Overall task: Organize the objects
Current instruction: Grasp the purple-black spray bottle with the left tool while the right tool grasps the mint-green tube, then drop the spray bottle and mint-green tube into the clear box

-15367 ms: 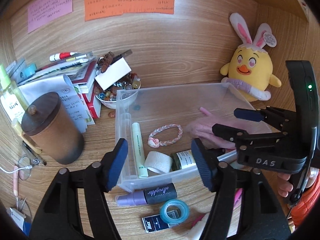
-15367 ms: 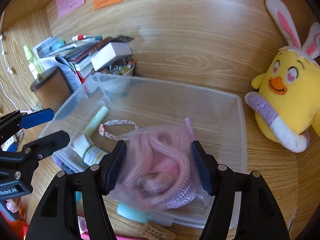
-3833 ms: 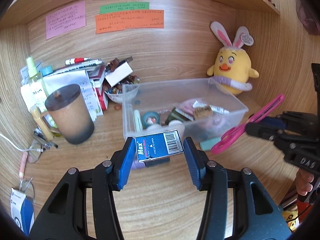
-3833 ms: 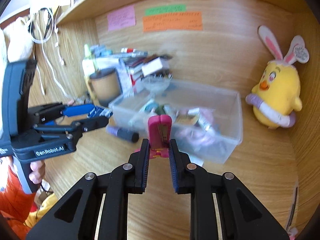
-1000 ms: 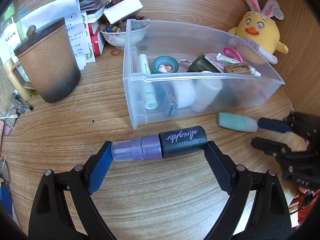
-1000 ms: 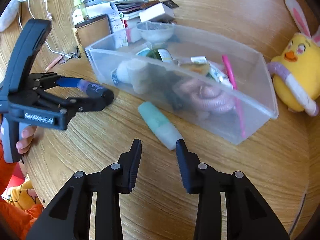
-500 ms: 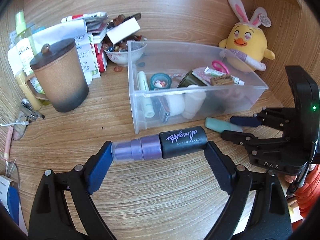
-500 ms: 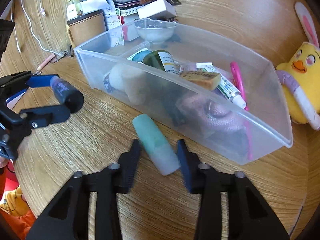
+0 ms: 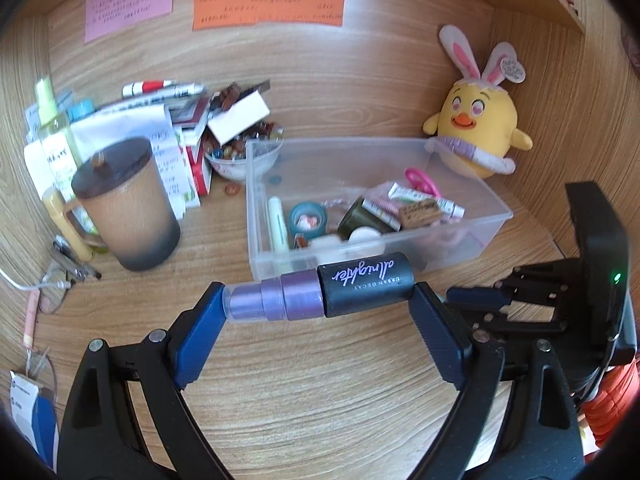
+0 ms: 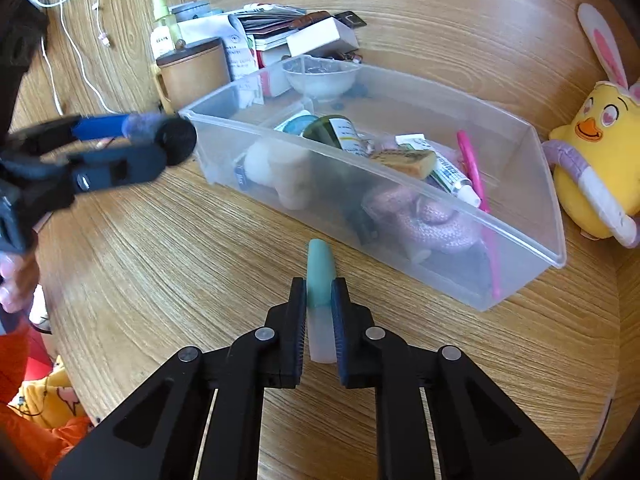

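Right now, 2 grips, 1 per hand.
Left gripper (image 9: 320,304): jaws spread wide, pinching the black-and-purple bottle (image 9: 320,292) end to end; the bottle lies crosswise between the blue pads, above the wooden desk (image 9: 300,400).
Right gripper (image 10: 319,300): jaws nearly pressed together, pinching the teal tube (image 10: 319,272); its pale end sits between the pads, its teal end points toward the clear bin (image 10: 520,236).
Teal tube, place: on the desk, just in front of the bin's near wall.
Clear bin: holds pink scissors (image 10: 472,168), a dark green jar (image 10: 336,132), a white tube (image 10: 448,172) and a pink knitted bundle (image 10: 424,216), among others.
Left wrist view only: the coloured notes (image 9: 268,4) on the back wall, the whole lidded brown mug (image 9: 128,204), the bottle's lettering.
Right wrist view only: the teal tube in its grip; white cables (image 10: 76,40) hanging on the left wall.
Both views: the yellow plush chick (image 9: 476,128) beside the bin.
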`<move>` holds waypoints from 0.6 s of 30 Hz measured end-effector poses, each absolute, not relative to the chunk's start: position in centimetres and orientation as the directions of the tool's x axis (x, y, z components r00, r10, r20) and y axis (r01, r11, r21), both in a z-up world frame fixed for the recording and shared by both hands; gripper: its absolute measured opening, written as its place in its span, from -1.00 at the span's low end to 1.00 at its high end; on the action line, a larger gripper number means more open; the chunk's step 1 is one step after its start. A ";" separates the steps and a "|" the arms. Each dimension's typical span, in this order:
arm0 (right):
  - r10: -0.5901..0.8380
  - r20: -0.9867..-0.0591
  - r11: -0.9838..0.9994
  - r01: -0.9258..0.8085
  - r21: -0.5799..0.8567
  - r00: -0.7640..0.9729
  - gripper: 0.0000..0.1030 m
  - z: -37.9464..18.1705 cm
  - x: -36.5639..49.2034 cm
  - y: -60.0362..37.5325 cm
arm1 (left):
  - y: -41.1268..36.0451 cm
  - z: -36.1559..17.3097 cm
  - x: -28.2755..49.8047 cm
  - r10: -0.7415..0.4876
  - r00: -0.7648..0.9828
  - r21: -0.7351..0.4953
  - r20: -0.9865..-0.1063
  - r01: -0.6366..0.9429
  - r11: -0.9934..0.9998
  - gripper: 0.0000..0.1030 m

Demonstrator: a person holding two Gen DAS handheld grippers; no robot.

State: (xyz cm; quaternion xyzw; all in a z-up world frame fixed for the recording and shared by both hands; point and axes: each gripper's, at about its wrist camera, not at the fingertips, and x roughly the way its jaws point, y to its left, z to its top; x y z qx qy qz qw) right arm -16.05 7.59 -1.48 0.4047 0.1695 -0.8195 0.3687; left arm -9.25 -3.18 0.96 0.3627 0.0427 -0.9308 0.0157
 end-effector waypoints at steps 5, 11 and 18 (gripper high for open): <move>-0.452 -0.801 -0.666 0.746 0.009 -0.394 -0.68 -1.9 -16.5 7.0 | -2.7 2.2 -10.3 -0.024 -0.760 -0.039 -0.649 0.064 -0.997 0.77; -0.429 -0.813 -0.667 0.745 -0.009 -0.393 -0.63 -2.4 -16.8 6.6 | -2.8 2.1 -12.6 -0.040 -0.751 -0.022 -0.659 0.072 -0.997 0.77; -0.426 -0.809 -0.674 0.739 -0.014 -0.404 -0.63 -2.8 -16.6 6.7 | -3.5 1.3 -15.4 -0.020 -0.715 -0.060 -0.699 0.087 -0.994 0.77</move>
